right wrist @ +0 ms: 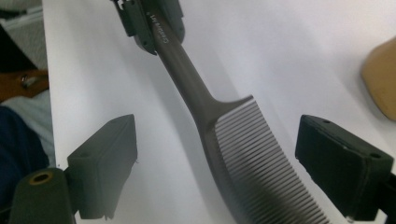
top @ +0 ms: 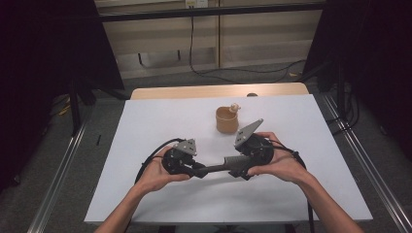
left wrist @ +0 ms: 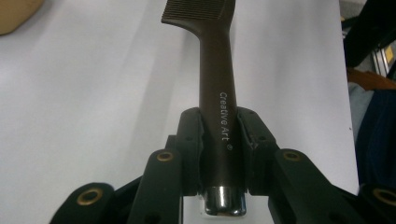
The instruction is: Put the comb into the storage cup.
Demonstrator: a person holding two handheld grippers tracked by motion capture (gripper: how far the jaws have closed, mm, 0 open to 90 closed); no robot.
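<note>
A dark brown comb [top: 221, 168] with a long handle lies level between my two grippers above the white table cover. My left gripper [left wrist: 219, 140] is shut on the comb's handle [left wrist: 217, 107], where white lettering reads "Creative Art"; the toothed end [left wrist: 198, 10] points away from it. In the right gripper view the comb's teeth [right wrist: 261, 163] run between the jaws, and my right gripper [right wrist: 233, 168] stands open with both pads well clear of the comb. In the high view the left gripper [top: 197, 170] and right gripper [top: 238, 170] face each other near the table's front.
A tan cup [top: 227, 120] with a small pale object at its rim stands behind the grippers at the table's middle. The white cover [top: 145, 126] spreads wide on both sides. Metal rails [top: 63, 165] run along the floor at each side.
</note>
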